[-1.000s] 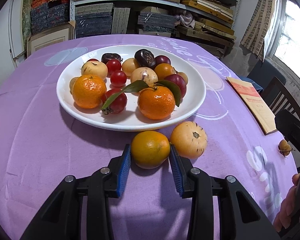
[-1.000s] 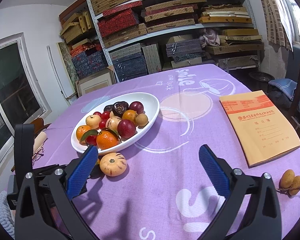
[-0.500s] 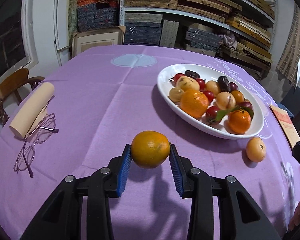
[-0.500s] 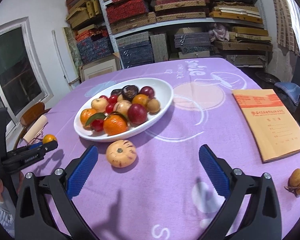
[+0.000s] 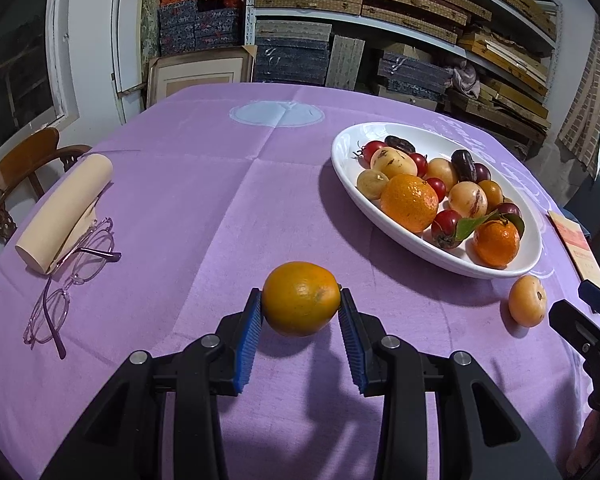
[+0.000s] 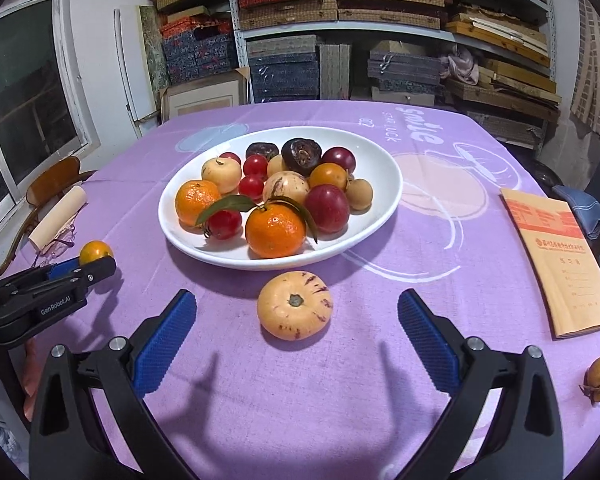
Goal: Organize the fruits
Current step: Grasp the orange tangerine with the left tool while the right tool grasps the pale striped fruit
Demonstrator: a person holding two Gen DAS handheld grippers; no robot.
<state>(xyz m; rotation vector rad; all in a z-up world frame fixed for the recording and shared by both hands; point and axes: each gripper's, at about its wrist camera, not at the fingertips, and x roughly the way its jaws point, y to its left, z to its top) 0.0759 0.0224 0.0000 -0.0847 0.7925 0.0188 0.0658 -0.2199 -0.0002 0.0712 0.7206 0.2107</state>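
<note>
The left gripper (image 5: 300, 322), jaws clamped on a round yellow-orange citrus fruit (image 5: 301, 298), carries it above the purple-clothed counter (image 5: 204, 200) and next needs a resting place, while the right gripper (image 6: 296, 332), jaws wide and empty, lines up on the pale purple-streaked round fruit (image 6: 295, 305) beside the white oval plate (image 6: 380, 196).

Both feeds sharp and evenly lit. I see soft shadows on the table (image 6: 380, 400) falling toward the cameras, strong fisheye bending, black corners, no glare.
</note>
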